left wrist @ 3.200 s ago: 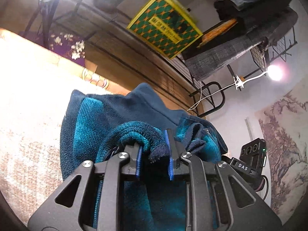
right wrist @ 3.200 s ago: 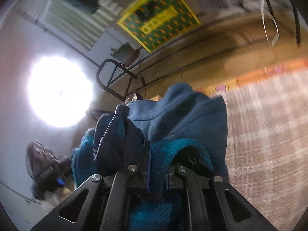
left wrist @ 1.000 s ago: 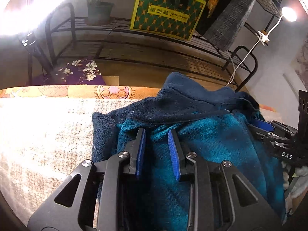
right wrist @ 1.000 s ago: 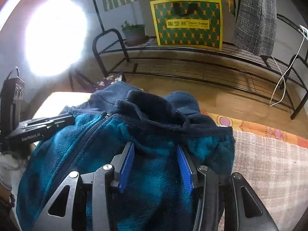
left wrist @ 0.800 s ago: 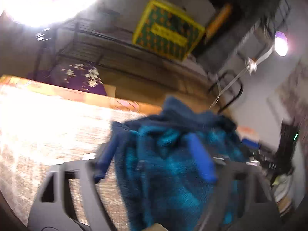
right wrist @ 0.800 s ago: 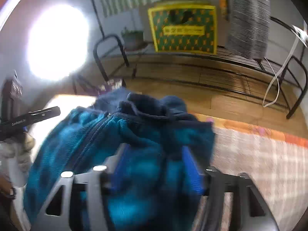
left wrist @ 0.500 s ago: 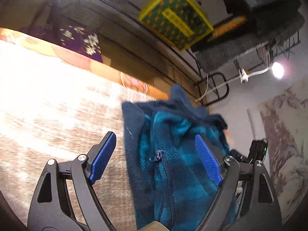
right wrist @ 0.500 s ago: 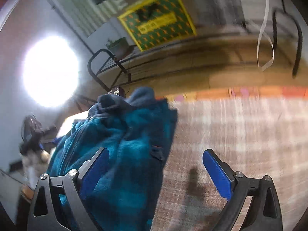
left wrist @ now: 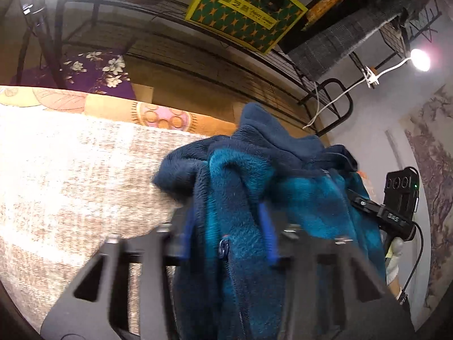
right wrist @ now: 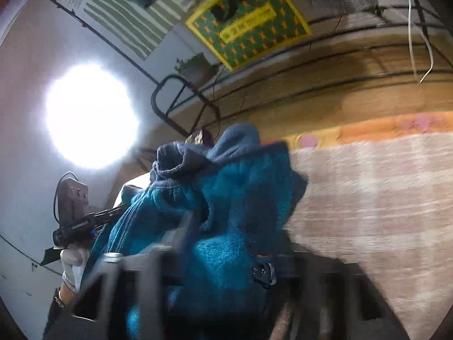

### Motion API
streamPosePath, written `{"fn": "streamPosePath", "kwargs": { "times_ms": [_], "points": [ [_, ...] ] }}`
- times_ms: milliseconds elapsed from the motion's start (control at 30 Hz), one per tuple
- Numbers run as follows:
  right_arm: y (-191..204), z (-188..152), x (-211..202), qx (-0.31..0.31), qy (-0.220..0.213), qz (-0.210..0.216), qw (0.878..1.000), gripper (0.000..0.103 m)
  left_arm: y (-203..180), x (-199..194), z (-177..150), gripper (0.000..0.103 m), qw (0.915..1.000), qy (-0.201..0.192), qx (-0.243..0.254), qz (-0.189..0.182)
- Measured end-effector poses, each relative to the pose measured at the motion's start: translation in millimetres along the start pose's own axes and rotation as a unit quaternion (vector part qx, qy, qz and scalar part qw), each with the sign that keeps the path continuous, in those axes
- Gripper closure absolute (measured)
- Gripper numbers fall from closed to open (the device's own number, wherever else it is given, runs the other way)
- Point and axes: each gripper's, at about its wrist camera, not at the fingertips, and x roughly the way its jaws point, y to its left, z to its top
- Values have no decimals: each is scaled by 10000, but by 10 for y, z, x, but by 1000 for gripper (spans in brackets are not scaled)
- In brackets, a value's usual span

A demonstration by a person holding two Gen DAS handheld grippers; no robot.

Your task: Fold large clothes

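fleece jacket (left wrist: 235, 198) | plush teal, bunched | left gripper (left wrist: 228, 235), right gripper (right wrist: 226, 243) just closed, pinching it

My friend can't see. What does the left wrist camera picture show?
A fuzzy blue jacket is bunched up and pinched in the left tool, which has just closed on it. It sits on a pale woven blanket. Behind are a black metal rack and a green and yellow box.

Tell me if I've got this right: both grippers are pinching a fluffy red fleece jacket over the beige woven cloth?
Not quite: the fluffy fleece jacket is teal with navy trim, not red, as the left wrist view shows. The rest holds: the left gripper and right gripper have just closed on it, over the beige woven cloth.
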Motion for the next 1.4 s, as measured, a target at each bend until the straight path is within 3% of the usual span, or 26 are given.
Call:
{"fn": "streamPosePath", "kwargs": {
  "times_ms": [67, 200, 367, 533, 733, 833, 867, 967, 1033, 1167, 1267, 1333, 1400],
  "points": [
    [161, -20, -14, -382, -136, -297, 9987, 81, -66, -72, -23, 81, 9997, -177, 169, 94],
    [399, -45, -168, -803, -365, -691, 9937, 90, -205, -356, -33, 86, 9981, -526, 301, 130],
    [839, -89, -537, -1184, -699, -952, 9859, 92, -635, -881, -56, 88, 9924, -945, 763, 184],
    [1253, -207, -997, -1449, -1021, -947, 9796, 92, -866, -1324, -121, 89, 9901, -1123, 847, -4],
    [1771, -285, -1388, -1978, -1349, -1262, 9627, 93, -1190, -1826, -126, 90, 9819, -1524, 1097, 263],
    [2162, -275, -1654, -2338, -1715, -1306, 9481, 93, -1434, -2248, -199, 90, 9688, -2101, 1288, 278],
    [2257, -304, -1728, -2465, -1787, -1293, 9437, 93, -1529, -2414, -307, 90, 9611, -2296, 1500, 332],
    [2471, -542, -1929, -2809, -1816, -1327, 9330, 93, -1565, -2622, -642, 90, 9549, -2354, 1760, 427],
    [2526, -830, -1998, -2983, -1759, -1325, 9287, 93, -1481, -2658, -977, 90, 9575, -2174, 1843, 440],
    [2505, -1582, -2040, -3077, -1432, -1243, 9324, 92, -1244, -2642, -1756, 90, 9660, -1696, 1875, 532],
    [2516, -2082, -2127, -3065, -1336, -1157, 9353, 93, -1208, -2785, -2191, 90, 9695, -1565, 1827, 467],
    [2565, -2375, -2244, -3051, -1305, -1128, 9366, 93, -1252, -2898, -2424, 90, 9677, -1551, 1925, 485],
    [2646, -2583, -2319, -3241, -1305, -1267, 9284, 93, -1329, -3020, -2692, 90, 9631, -1525, 2143, 570]
  ]
}}
